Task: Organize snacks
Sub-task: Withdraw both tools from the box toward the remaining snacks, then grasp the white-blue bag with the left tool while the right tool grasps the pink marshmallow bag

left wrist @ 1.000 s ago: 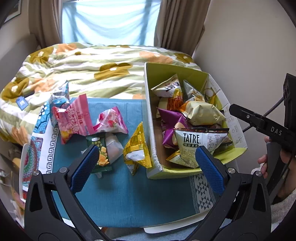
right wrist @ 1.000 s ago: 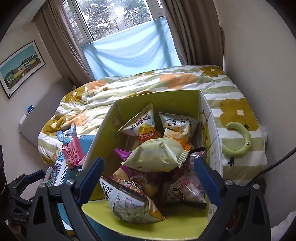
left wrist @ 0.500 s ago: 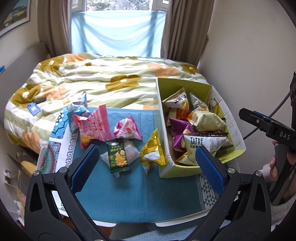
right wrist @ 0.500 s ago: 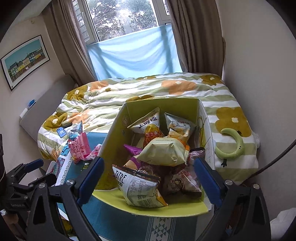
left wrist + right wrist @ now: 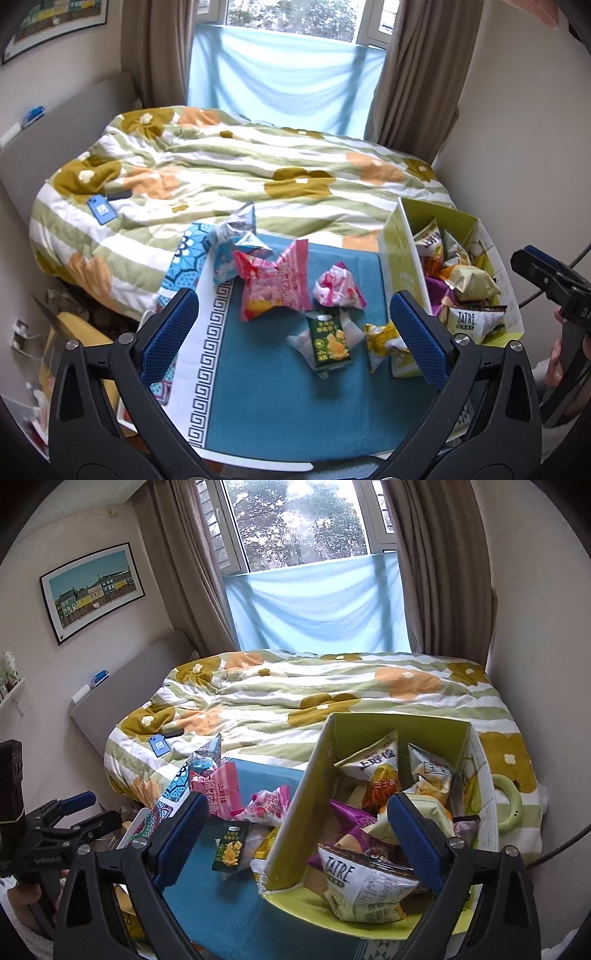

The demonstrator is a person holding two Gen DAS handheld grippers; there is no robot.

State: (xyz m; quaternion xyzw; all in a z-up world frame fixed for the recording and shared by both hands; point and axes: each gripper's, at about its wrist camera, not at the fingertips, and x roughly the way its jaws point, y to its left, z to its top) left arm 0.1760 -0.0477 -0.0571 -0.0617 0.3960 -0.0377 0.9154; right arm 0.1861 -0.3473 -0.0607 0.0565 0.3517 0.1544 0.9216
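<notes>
Two grippers, left gripper and right gripper, gaping empty, crinkled snack packets, green box

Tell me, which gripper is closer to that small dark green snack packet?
Left, as far as I can tell. The left gripper hangs open with the green packet between its fingers in view. The right gripper hangs open nearer the yellow-green box, packet to its left.

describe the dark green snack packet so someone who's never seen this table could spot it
Find the yellow-green box on the teal cloth. Left of it, loose snacks lie on the cloth. The dark green packet is the flat, upright rectangle showing yellow crackers, lying on a clear wrapper, darker than the pink and yellow bags beside it.
</notes>
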